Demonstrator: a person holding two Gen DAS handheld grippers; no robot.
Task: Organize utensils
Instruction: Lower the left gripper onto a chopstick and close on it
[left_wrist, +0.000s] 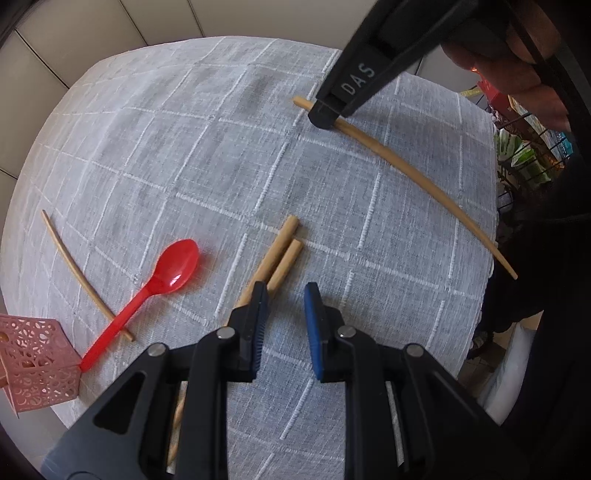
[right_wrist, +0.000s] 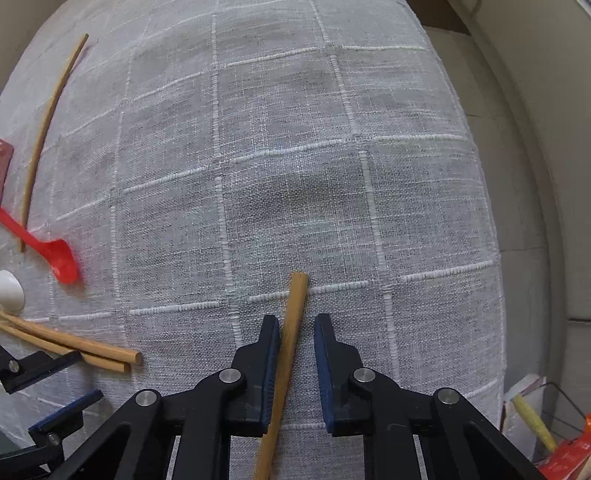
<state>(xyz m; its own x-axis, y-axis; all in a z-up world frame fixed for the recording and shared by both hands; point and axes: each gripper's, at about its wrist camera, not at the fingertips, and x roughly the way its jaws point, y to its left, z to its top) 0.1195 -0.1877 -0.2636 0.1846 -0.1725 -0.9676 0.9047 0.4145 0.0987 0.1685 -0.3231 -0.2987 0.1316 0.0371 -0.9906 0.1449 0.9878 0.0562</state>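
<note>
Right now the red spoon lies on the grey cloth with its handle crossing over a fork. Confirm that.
Not quite: the red spoon does lie on the grey cloth, but its handle crosses a thin wooden chopstick, not a fork. The left wrist view shows it.

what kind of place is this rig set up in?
Probably a home, at a dining or side table: a grey woven tablecloth with white grid lines covers it, with wooden chopsticks, a red plastic spoon and a pink perforated holder on it. Plain wall panels behind, household clutter beside.
</note>
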